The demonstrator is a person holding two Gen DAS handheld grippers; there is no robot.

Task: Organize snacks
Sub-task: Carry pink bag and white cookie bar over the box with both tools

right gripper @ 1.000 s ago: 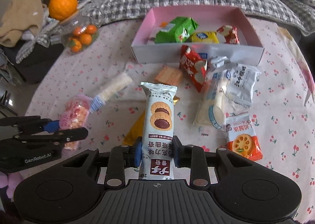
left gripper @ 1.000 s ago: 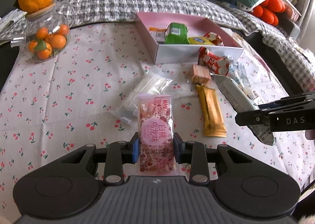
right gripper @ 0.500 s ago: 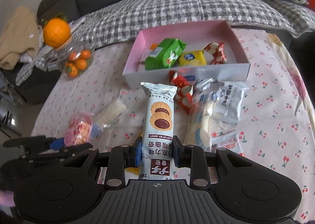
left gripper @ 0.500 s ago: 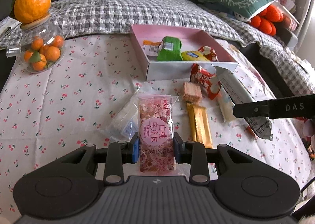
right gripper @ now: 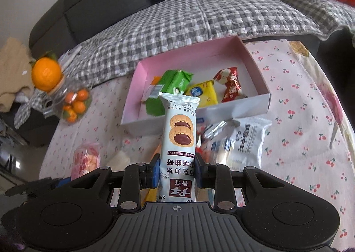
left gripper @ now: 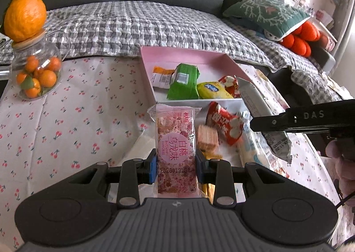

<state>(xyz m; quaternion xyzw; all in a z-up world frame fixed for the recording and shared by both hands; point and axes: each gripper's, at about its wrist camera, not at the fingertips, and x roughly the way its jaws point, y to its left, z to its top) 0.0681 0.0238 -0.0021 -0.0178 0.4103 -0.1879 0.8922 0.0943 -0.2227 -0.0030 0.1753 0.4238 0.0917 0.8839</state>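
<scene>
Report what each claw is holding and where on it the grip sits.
Left claw: pink nougat bar, gripped across its lower half. Right claw: white cookie packet, gripped near its lower end.

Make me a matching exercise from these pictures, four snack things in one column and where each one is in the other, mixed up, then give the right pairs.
Things:
1. pink nougat packet
2. white cookie packet
3. green packet
4. small oranges

Places:
A. inside the pink box
B. clamped in the right gripper
C. inside the glass jar
D. clamped in the left gripper

Pairs: 1-D, 2-B, 3-A, 4-C
</scene>
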